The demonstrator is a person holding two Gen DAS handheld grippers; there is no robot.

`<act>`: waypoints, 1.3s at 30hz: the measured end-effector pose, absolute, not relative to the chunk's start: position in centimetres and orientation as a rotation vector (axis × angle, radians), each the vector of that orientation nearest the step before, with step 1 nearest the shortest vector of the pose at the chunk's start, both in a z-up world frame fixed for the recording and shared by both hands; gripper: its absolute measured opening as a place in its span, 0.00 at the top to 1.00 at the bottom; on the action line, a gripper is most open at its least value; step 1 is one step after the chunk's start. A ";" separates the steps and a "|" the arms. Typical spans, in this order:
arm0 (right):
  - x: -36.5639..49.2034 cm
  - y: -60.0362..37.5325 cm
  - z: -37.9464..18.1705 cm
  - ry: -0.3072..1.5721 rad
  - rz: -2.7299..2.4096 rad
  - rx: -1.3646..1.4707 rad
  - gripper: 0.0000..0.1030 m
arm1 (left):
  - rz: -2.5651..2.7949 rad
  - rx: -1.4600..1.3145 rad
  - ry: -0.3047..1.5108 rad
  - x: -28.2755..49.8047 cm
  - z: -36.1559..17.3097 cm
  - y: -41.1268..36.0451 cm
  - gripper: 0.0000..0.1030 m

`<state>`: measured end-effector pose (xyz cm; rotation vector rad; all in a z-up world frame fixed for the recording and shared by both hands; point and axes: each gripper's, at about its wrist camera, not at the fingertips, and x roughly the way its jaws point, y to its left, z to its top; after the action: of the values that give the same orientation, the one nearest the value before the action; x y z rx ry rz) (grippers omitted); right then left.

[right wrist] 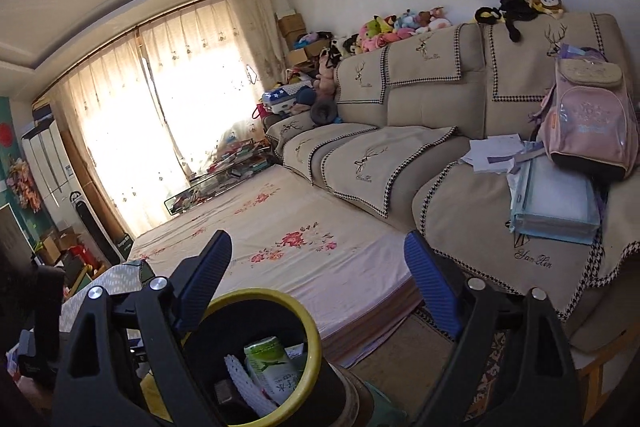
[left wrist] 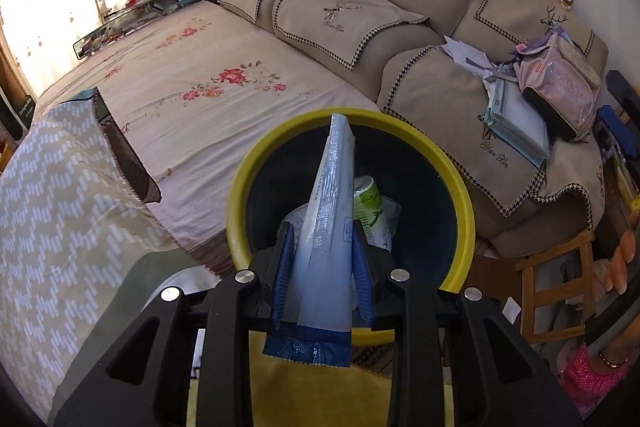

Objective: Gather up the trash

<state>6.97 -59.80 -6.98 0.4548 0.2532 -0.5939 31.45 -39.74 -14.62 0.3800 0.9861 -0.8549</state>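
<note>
My left gripper is shut on a pale blue plastic wrapper, which stands up between the blue pads right over the yellow-rimmed trash bin. Inside the bin lies a green-and-white carton with other white scraps. In the right wrist view my right gripper stands open with nothing between its fingers, and it points across the bed toward the sofa. The same bin sits low in that view, partly behind the left finger, with the carton showing inside.
A bed with a floral sheet lies beside the bin. The beige sofa carries a pink backpack and a stack of papers and folders. A wooden stool stands to the right. A person's hand and pink sleeve show at the right edge.
</note>
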 end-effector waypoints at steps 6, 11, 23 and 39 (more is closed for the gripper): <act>6.9 -60.9 -8.1 0.264 -0.589 0.471 0.19 | -0.819 0.407 1.060 32.1 -17.3 -42.8 0.62; 7.5 -60.4 -8.3 0.281 -0.565 0.475 0.19 | -0.812 0.418 1.029 31.6 -17.2 -42.7 0.39; 9.3 -52.3 -5.0 0.390 -0.295 0.298 0.07 | -0.704 0.207 0.844 26.7 -10.3 -31.2 0.10; 5.5 -40.4 -0.4 0.383 -0.019 0.103 0.07 | -0.113 0.070 0.528 9.7 -2.4 -6.0 0.05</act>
<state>5.46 -40.36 -0.38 0.1031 0.3833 -0.0193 9.68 -5.97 -2.39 0.0703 0.5284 -0.1132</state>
